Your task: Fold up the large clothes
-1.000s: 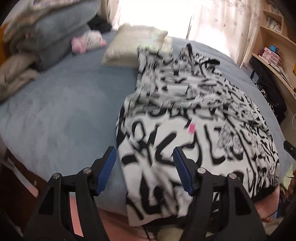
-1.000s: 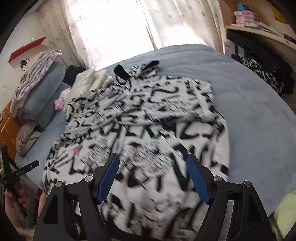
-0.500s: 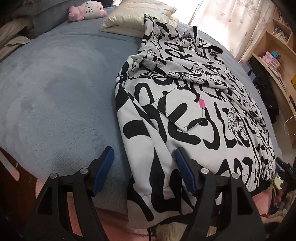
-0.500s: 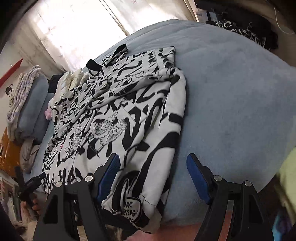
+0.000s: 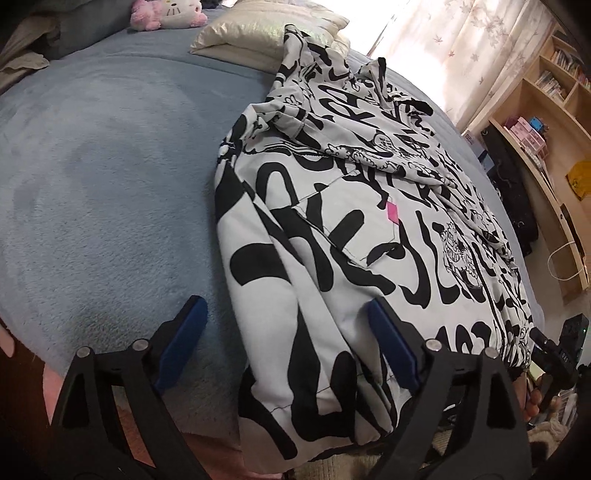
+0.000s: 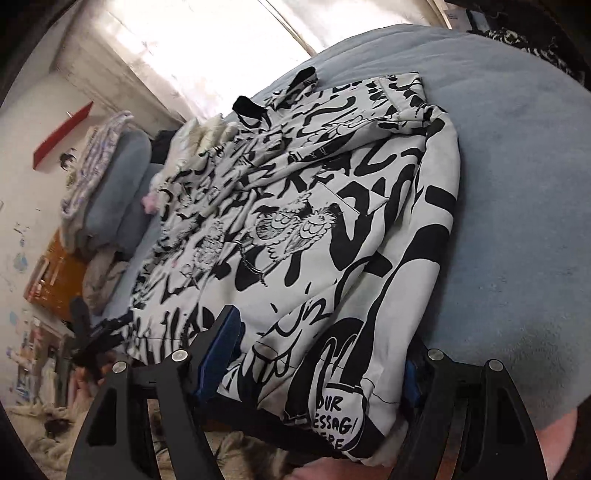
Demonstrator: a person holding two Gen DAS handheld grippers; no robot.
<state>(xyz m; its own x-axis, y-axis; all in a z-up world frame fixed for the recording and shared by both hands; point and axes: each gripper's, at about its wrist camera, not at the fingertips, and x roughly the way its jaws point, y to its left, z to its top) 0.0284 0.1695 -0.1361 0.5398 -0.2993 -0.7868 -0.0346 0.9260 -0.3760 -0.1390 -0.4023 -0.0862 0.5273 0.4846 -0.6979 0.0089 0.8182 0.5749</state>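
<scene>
While one black-and-white hoodie (image 5: 369, 229) lies at near edge of bed (image 5: 103, 192), left claw (image 5: 288, 347) opening over hem corner, unpressed; right claw (image 6: 317, 354) wide astride other corner; one pillow (image 5: 258, 29).

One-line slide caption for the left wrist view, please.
Left claw, jaws opening, straddles the near corner of a black-and-white printed hoodie spread on a blue bed.

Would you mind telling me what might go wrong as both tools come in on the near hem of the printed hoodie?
1. The left tool, jaws opening, straddles the hoodie edge and blue blanket; it may pinch both.
2. The right tool frames thick stacked layers; it may catch only some.
3. The hem overhangs the bed edge, so a missed grasp could let it slide off.
</scene>
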